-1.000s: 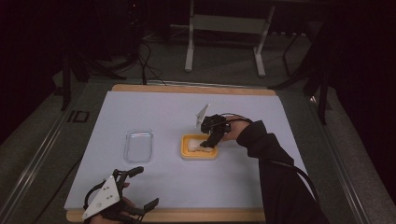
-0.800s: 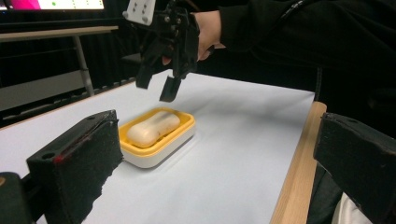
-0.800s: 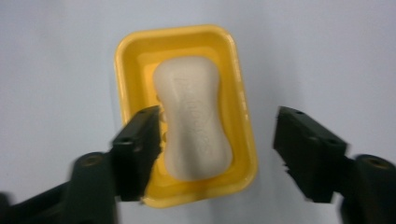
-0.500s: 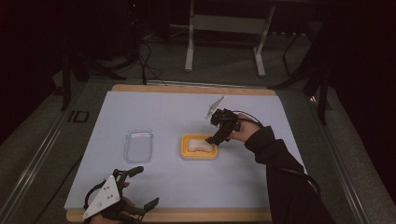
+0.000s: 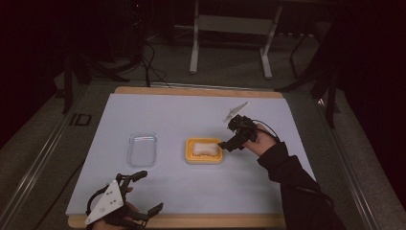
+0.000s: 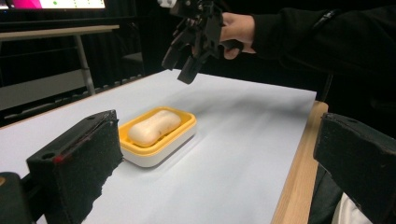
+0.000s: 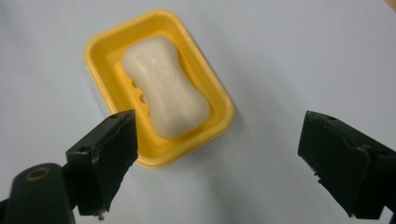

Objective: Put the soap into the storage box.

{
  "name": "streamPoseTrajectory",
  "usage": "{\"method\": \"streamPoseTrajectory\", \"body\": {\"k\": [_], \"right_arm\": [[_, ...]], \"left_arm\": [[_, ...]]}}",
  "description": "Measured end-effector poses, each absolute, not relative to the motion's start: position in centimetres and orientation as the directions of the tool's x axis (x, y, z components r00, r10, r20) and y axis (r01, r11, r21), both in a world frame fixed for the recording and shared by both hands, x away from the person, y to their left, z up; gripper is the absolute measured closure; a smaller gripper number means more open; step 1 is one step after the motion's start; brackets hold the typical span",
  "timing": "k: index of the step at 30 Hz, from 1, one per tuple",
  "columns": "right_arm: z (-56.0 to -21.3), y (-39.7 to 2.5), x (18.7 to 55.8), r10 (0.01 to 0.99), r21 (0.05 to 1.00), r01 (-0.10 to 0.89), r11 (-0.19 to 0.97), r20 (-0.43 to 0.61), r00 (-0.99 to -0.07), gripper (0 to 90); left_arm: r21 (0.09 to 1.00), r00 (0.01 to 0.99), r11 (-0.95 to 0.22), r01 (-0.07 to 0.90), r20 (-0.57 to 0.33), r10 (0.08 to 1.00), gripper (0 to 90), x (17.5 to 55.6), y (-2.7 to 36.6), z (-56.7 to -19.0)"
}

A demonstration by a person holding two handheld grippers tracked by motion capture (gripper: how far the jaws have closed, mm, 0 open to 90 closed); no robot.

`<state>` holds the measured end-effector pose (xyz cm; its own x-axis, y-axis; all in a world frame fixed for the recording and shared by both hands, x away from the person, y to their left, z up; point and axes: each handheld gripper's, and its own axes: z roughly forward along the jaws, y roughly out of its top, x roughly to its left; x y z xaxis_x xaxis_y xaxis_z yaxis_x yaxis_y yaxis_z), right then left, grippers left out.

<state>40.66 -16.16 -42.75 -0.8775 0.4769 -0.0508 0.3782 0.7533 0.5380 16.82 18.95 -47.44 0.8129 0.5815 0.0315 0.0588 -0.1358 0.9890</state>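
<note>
On the white mat (image 5: 191, 115) we count one yellow soap dish (image 5: 204, 151) holding one white soap bar (image 5: 204, 147), and one clear lid (image 5: 142, 149) lying well apart to its left. We hold two grippers. Our right gripper (image 5: 225, 144) hangs just beside the dish's right edge, jaws spread wide and grasping nothing. Our left gripper (image 5: 143, 192) sits near the mat's front edge, jaws likewise released and empty.

Glossy yellow plastic dish (image 7: 219, 100); smooth matt soap (image 7: 166, 86); wooden table edge (image 6: 299, 163).
</note>
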Motion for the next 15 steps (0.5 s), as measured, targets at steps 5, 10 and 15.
{"method": "streamPoseTrajectory", "body": {"k": [5, 10, 15], "right_arm": [[-42.8, -16.9, 39.7, 0.54, 0.565, 0.412, 0.715, -0.071, -0.839, 12.5], [-42.6, -17.9, 38.9, 0.591, 0.626, 0.427, 0.653, -0.068, -0.804, 12.5], [-42.8, -19.2, 38.1, 0.634, 0.649, 0.454, 0.61, -0.056, -0.771, 12.7]], "left_arm": [[0.989, 0.814, -0.137, 0.061, 0.03, 0.581, 1.1, 16.9, 18.9, -47.5], [0.989, 0.813, -0.138, 0.06, 0.032, 0.582, 1.1, 16.8, 18.9, -47.5], [0.988, 0.814, -0.143, 0.063, 0.032, 0.58, 1.1, 16.8, 18.9, -47.5]]}}
